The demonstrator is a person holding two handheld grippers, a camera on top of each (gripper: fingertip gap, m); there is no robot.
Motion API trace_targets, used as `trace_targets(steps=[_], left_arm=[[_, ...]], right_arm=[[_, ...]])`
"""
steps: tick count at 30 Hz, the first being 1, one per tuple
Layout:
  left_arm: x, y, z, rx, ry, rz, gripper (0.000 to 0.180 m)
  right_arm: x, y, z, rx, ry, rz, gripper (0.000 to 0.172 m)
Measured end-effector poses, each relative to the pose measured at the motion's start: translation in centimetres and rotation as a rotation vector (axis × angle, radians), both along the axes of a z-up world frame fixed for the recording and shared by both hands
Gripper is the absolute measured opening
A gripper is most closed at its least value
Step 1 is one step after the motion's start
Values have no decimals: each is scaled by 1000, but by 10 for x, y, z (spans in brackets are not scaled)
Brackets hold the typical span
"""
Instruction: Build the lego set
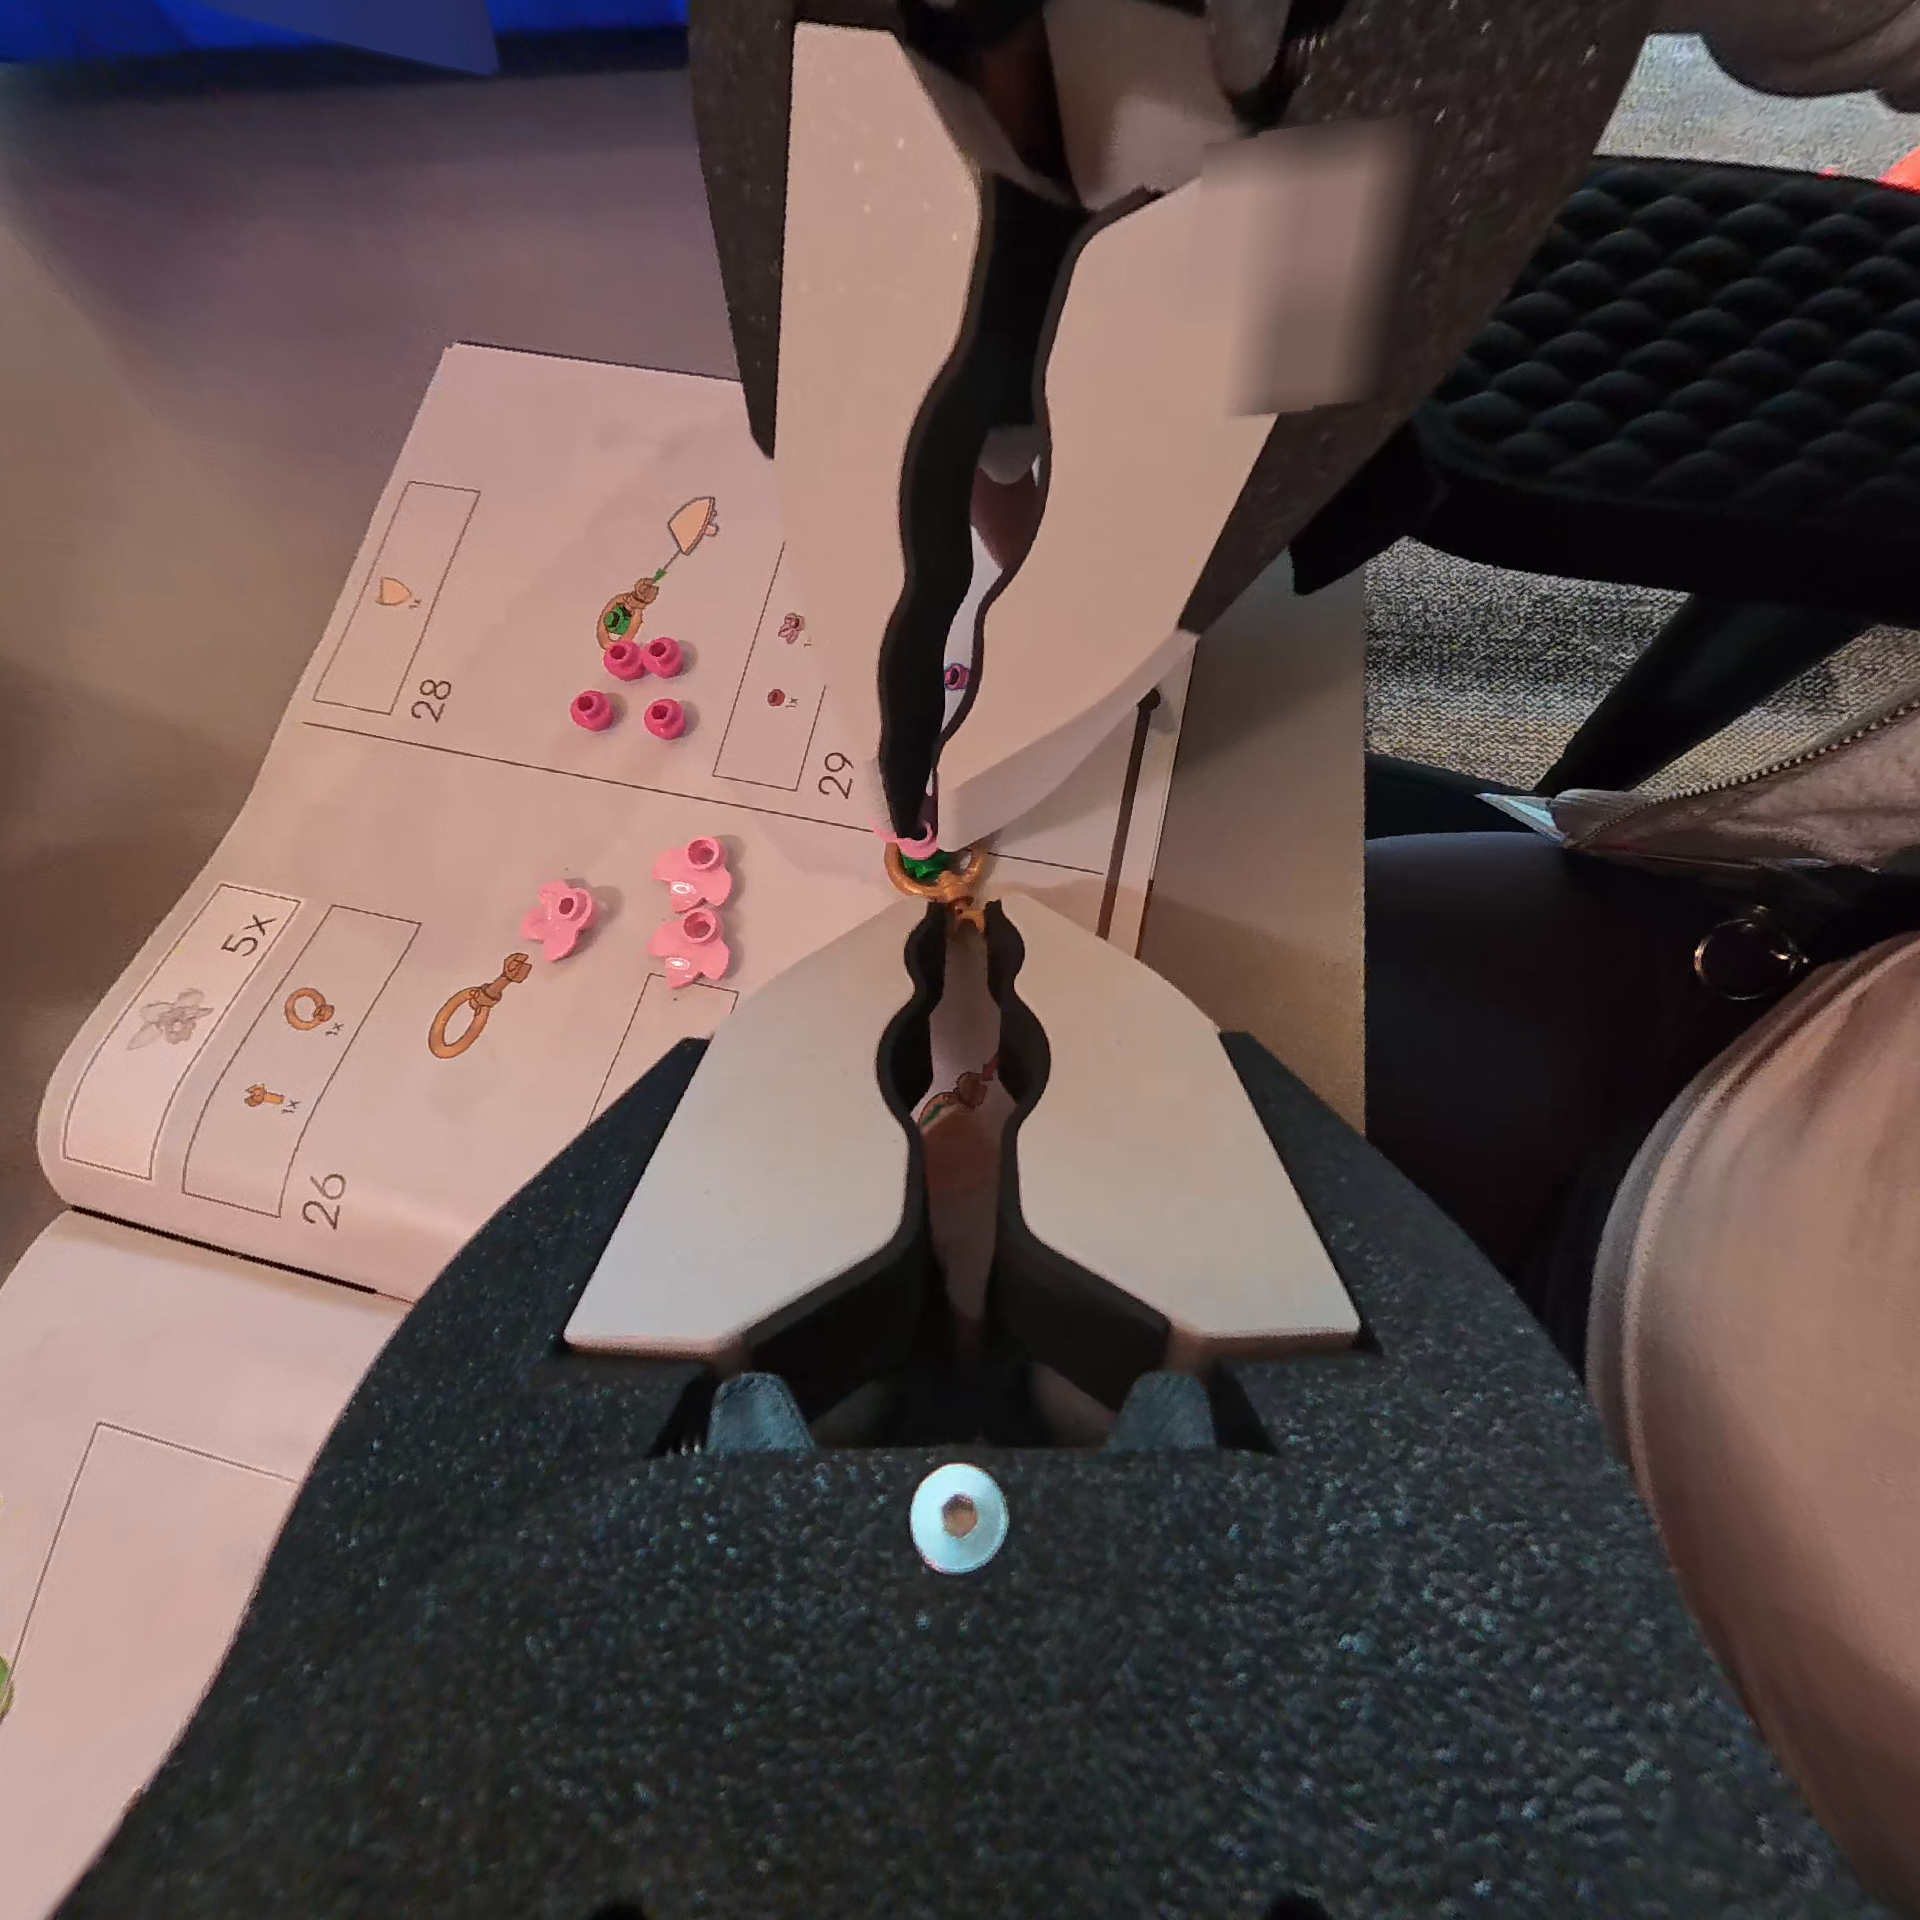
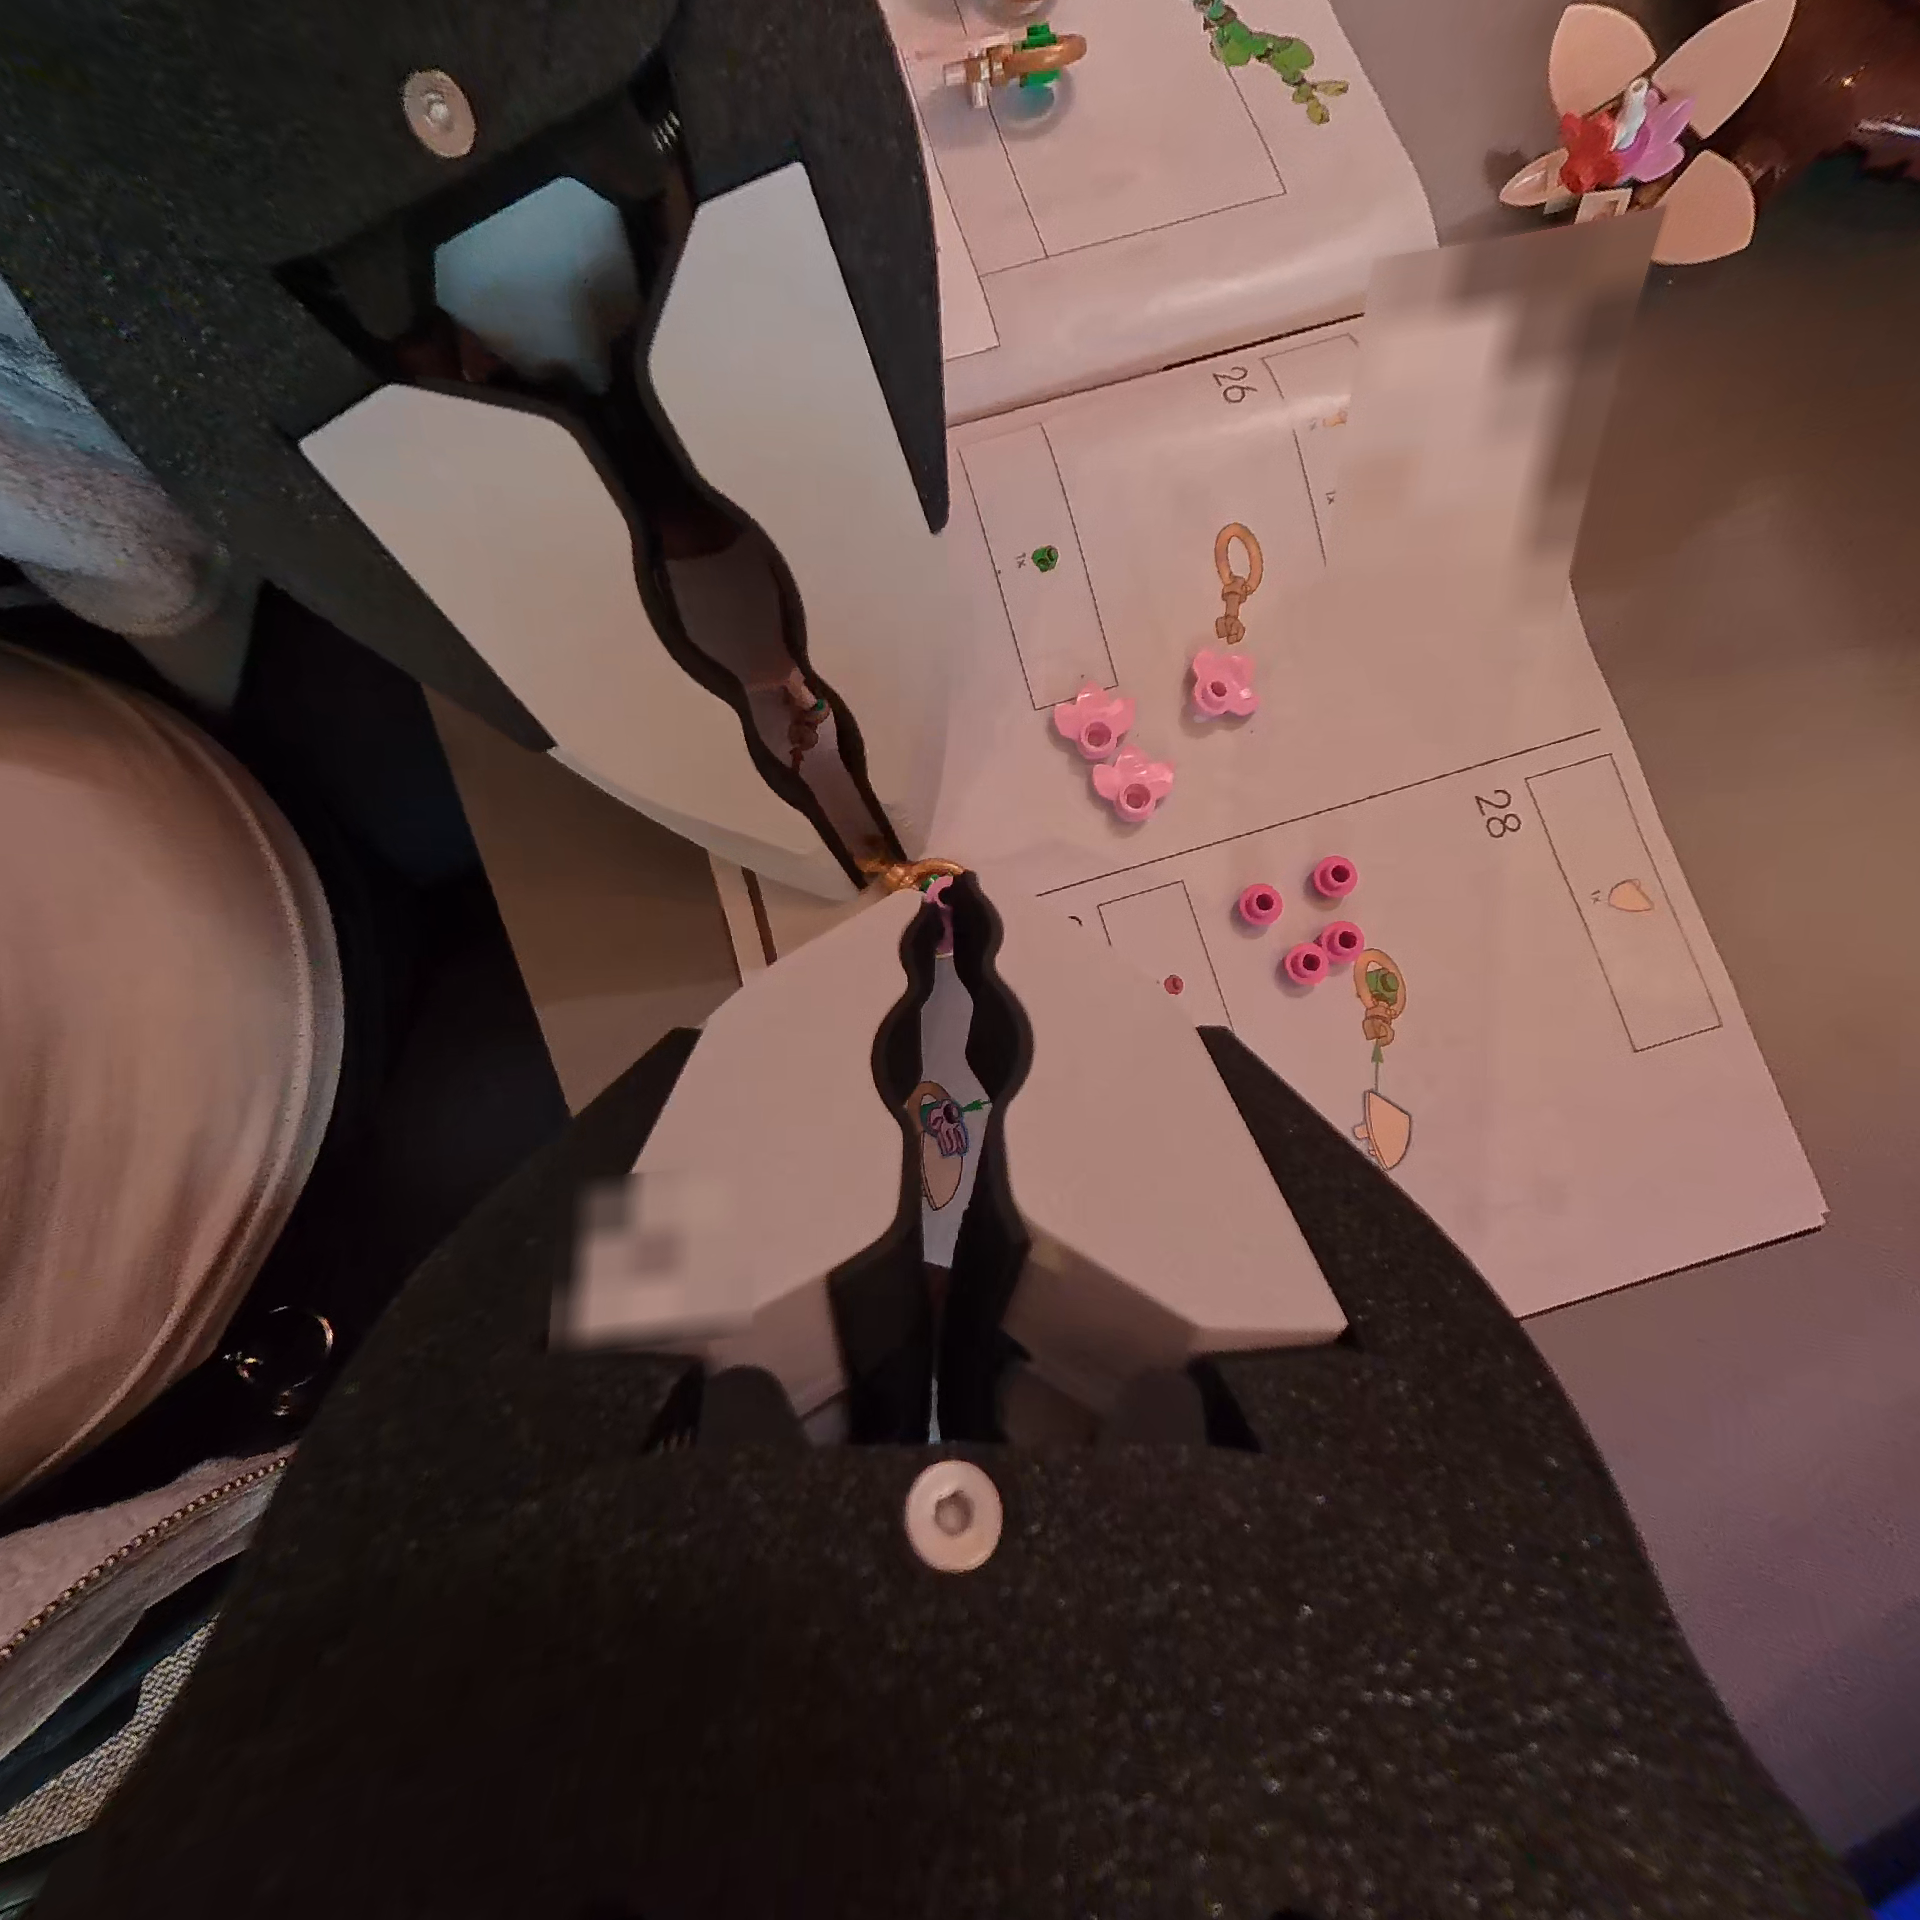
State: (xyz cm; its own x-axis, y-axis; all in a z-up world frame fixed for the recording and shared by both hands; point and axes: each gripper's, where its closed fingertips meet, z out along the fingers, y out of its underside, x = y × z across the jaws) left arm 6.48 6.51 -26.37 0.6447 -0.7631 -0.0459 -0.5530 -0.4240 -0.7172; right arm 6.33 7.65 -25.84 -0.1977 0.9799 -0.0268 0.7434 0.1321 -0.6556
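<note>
My left gripper (image 1: 966, 914) is shut on the stem of a small gold ring piece (image 1: 935, 878) and holds it above the open instruction booklet (image 1: 499, 831). A green stud (image 1: 920, 862) sits inside the ring. My right gripper (image 2: 940, 896) is shut on a small pink flower piece (image 2: 940, 906) and holds it against the green stud at the ring (image 2: 914, 871). In the left wrist view the right gripper (image 1: 920, 816) comes down from the top with the pink piece (image 1: 909, 831) at its tips. In the right wrist view the left gripper (image 2: 868, 847) comes in from the upper left.
Three loose light pink flower pieces (image 1: 686, 883) and several dark pink round studs (image 1: 634, 686) lie on the booklet. A second gold ring with a green piece (image 2: 1023, 57) and a built petal model (image 2: 1621, 135) lie farther off. The table edge, a person's leg (image 1: 1766, 1351) and a black chair (image 1: 1683, 332) are at the right. Less than 4 cm separates the two grippers' tips.
</note>
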Motion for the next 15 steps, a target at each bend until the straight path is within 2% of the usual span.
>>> trace_targets(steps=[15], left_arm=[[-3, 2, 0, 19, -13, 20, 7]], right_arm=[[0, 0, 0, -12, 8, 7, 2]])
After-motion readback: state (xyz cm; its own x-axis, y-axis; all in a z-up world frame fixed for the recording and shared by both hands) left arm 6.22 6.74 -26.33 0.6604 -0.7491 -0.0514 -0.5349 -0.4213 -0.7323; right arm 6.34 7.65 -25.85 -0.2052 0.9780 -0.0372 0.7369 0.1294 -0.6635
